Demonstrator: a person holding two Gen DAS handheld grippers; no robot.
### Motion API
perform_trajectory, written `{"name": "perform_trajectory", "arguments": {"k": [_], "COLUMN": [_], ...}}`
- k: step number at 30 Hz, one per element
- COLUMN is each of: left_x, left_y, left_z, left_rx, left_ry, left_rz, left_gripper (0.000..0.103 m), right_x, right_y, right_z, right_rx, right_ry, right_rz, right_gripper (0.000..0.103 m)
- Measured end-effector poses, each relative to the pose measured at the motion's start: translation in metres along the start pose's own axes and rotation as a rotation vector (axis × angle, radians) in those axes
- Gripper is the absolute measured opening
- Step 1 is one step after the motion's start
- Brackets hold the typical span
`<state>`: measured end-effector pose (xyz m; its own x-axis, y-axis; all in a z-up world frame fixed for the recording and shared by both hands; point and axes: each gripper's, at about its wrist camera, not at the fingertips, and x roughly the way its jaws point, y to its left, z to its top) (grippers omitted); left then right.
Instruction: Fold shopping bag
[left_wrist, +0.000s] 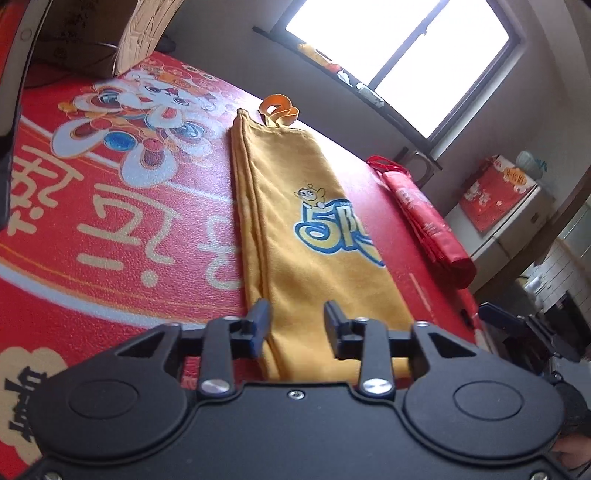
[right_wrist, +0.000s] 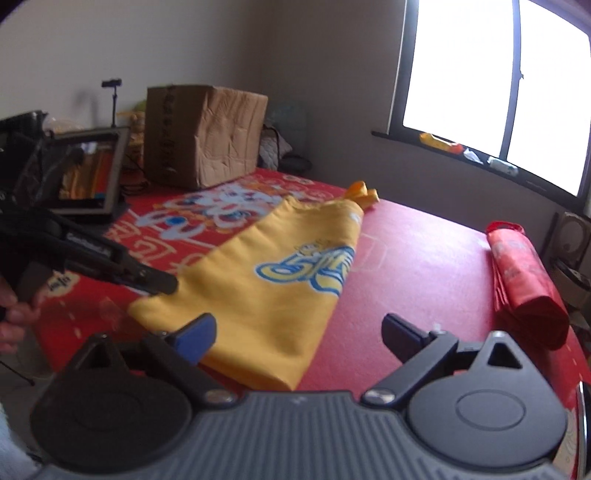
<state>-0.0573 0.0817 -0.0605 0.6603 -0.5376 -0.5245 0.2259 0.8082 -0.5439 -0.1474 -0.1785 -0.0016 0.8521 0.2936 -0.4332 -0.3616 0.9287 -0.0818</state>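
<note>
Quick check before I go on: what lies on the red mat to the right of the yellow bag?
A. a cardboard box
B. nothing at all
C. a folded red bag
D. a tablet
C: a folded red bag lies on the mat apart from the yellow bag, toward the window side; the cardboard box stands at the far left instead.

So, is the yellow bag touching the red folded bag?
Apart. The right wrist view shows bare red mat between yellow bag and red folded bag.
</note>
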Motion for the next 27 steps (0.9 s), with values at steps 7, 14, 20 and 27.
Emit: {"name": "perform_trajectory", "arguments": {"k": [7,14,20,27], "left_x": [0.008,0.003,0.008,0.016], "left_y": [-0.019,-0.023,-0.025,-0.023], "left_z": [0.0,-0.001,-0.004,-0.001], "left_rx": [0.089,0.064,0.066,0.058], "left_ry": [0.032,0.022,0.035,0.018], "left_rz": [0.102,0.082,0.099,0.103], "left_gripper": [0.047,0.048,0.048,0.05], "right_x": [0.034,0.062,0.075,0.078], "right_y": [-0.01,-0.025,-0.028,-0.026], "right_z": [0.008,0.008,0.002,-0.005], "right_rx": [0.059,0.078,0.1,0.097], "right_ry": [-0.017,0.062,0.11,0.142], "right_rz": [-0.013,-0.025,0.005,0.011], "right_gripper": [0.096,0.089,0.089,0.089]}}
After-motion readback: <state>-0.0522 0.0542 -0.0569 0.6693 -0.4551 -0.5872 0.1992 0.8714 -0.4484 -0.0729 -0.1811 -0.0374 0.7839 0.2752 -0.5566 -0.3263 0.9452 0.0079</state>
